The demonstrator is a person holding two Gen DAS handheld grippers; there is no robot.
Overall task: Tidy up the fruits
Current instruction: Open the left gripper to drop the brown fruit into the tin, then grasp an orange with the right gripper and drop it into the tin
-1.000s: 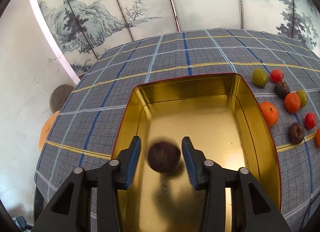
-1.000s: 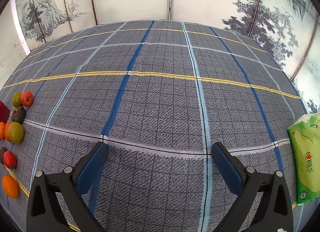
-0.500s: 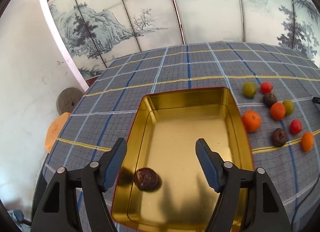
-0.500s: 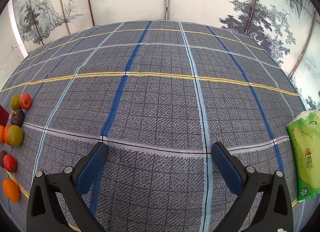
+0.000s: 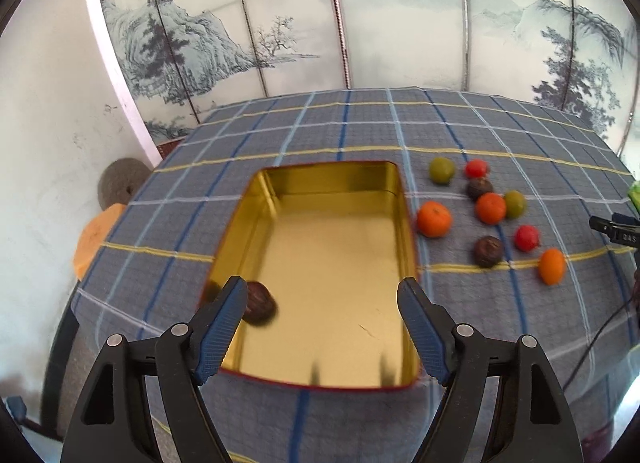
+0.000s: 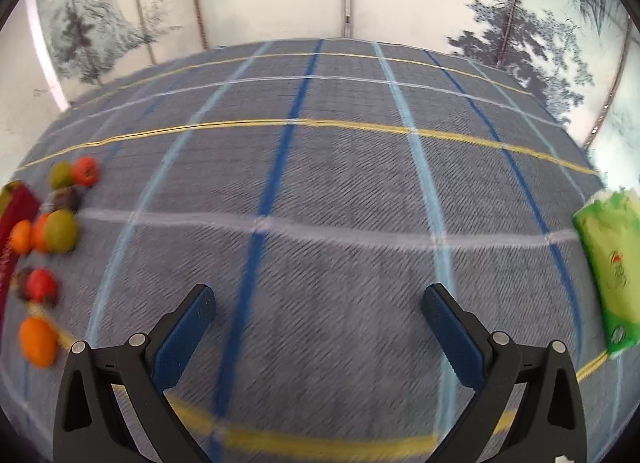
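A gold tin tray with a red outside [image 5: 328, 251] lies on the checked cloth. One dark brown fruit [image 5: 260, 305] rests in its near left corner, partly behind my left finger. My left gripper [image 5: 322, 295] hovers above the tray's near end, its jaws opening, nothing between the pads. To the tray's right lie several loose fruits: an orange [image 5: 434, 218], a green one [image 5: 441, 170], a red one [image 5: 526, 238], a dark one [image 5: 488, 251]. My right gripper [image 6: 318, 303] is open over bare cloth, with the same fruits [image 6: 60, 231] at its far left.
A green tissue pack [image 6: 610, 263] lies at the cloth's right edge. A painted folding screen [image 5: 360, 23] stands behind the table. A round grey cushion [image 5: 120, 185] and an orange one [image 5: 94, 239] sit on the floor to the left. A black cable [image 5: 600, 339] runs at the right.
My left gripper opened, let the dark fruit fall into the tray, then rose and drew back. The right gripper shifted, so the fruits moved further into its view.
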